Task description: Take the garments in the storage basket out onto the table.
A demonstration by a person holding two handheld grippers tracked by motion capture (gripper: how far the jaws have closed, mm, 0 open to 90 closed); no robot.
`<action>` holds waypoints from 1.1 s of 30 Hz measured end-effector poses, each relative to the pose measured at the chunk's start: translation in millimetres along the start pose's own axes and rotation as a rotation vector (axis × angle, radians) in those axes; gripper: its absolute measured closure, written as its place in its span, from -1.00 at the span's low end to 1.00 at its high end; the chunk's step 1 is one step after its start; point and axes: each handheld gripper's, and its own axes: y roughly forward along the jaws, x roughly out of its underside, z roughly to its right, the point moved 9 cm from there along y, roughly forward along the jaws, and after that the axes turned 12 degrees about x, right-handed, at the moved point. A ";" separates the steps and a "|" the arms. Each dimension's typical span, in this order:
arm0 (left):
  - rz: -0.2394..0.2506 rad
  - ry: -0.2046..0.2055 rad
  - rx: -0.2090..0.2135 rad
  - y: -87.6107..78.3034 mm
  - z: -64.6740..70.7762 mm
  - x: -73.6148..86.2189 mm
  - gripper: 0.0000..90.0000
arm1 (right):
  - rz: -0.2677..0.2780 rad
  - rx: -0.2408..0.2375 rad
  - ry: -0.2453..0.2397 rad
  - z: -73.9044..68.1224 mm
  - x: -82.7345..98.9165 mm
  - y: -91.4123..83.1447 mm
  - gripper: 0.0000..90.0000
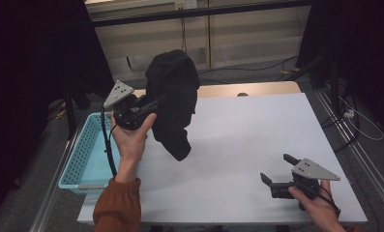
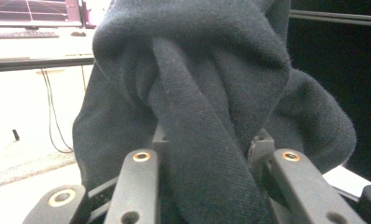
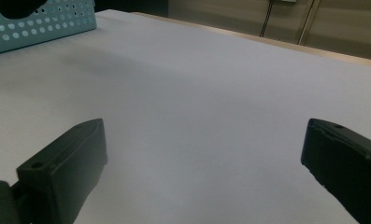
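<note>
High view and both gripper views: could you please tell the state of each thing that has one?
Black knitted cloth: lifted off the table, bunched, hanging from the left gripper.
Left gripper: shut on the cloth, raised.
Right gripper: open, nothing between its jaws, low over the white table.
Light-blue perforated plastic basket: upright at the table's left edge; the visible part of its inside holds nothing.
</note>
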 end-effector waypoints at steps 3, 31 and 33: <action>0.001 -0.008 0.012 6.3 3.6 1.5 0.47 | 0.000 -0.001 0.000 -0.2 0.0 0.0 -1.00; -0.078 -0.032 0.103 62.9 36.2 31.7 0.47 | 0.001 -0.004 0.002 -0.3 -0.1 -0.1 -1.00; -0.091 -0.024 0.109 65.9 37.9 35.9 0.47 | 0.000 -0.004 0.002 -0.2 0.0 -0.1 -1.00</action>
